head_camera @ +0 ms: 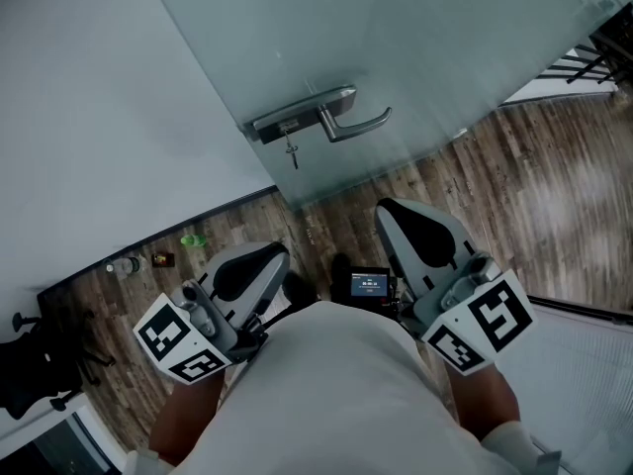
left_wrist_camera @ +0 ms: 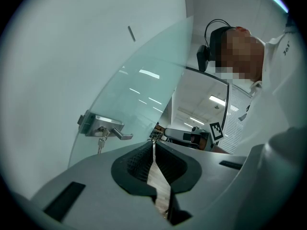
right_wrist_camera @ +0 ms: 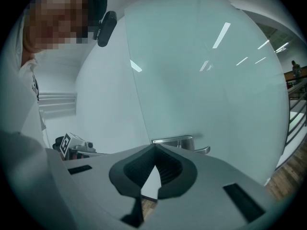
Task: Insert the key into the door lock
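The key (head_camera: pixel 291 152) is hanging in the door lock (head_camera: pixel 289 124), insertion seemingly done, while the left gripper (left_wrist_camera: pixel 154 146) and right gripper (right_wrist_camera: pixel 154 148) are hovering near the person, both closed and empty, probably needing only to back away.

Key (head_camera: pixel 291 152) in lock (head_camera: pixel 286 127), left of handle (head_camera: pixel 358 124)

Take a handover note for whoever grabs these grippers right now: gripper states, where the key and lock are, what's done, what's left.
Left gripper: shut, empty, held near the body.
Right gripper: shut, empty, also held back.
Key: appears seated in the lock on the glass door, beside the handle, part dangling below.
Done: insertion, by the look of it.
Left: nothing evident; confirm it is fully in.
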A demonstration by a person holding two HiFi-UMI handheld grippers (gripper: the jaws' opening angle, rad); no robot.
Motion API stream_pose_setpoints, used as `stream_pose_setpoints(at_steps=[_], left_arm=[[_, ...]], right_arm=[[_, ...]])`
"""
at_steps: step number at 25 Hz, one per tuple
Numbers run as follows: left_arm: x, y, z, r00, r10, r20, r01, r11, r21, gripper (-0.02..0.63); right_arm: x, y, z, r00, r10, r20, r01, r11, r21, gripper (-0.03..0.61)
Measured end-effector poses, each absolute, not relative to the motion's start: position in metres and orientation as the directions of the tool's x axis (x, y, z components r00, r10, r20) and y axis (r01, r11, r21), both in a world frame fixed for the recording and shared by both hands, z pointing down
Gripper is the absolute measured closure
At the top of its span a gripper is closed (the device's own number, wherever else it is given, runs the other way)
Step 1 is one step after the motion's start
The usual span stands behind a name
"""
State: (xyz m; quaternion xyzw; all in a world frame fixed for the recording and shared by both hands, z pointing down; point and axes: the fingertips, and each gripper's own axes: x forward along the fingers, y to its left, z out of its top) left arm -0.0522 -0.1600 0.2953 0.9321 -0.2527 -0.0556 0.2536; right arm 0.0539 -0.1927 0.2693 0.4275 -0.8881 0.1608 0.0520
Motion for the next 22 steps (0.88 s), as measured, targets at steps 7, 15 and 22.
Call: stream_pose_setpoints(at_steps=[7, 15, 22], left_arm=[[-0.055, -0.161, 0.31, 0.875, -0.482, 0.032, -0.429, -0.744, 0.512, 0.584], [-0.045, -0.166, 0.305, 0.884, -0.466, 0.03, -0.415, -0.755, 0.508, 0.584], [-0.02, -0.177, 0.292, 0.911, -0.411, -0.011, -0.349, -0.788, 0.507, 0.584]], right_arm=[[0.051, -0.196, 0.284, -0.615, -0.75, 0.243, -0.788, 0.571, -0.232, 0.566], [0.058, -0.2, 0.281, -0.602, -0.756, 0.256, -0.798, 0.562, -0.216, 0.567], [0.085, -0.204, 0.261, -0.555, -0.784, 0.279, -0.832, 0.527, -0.173, 0.568]])
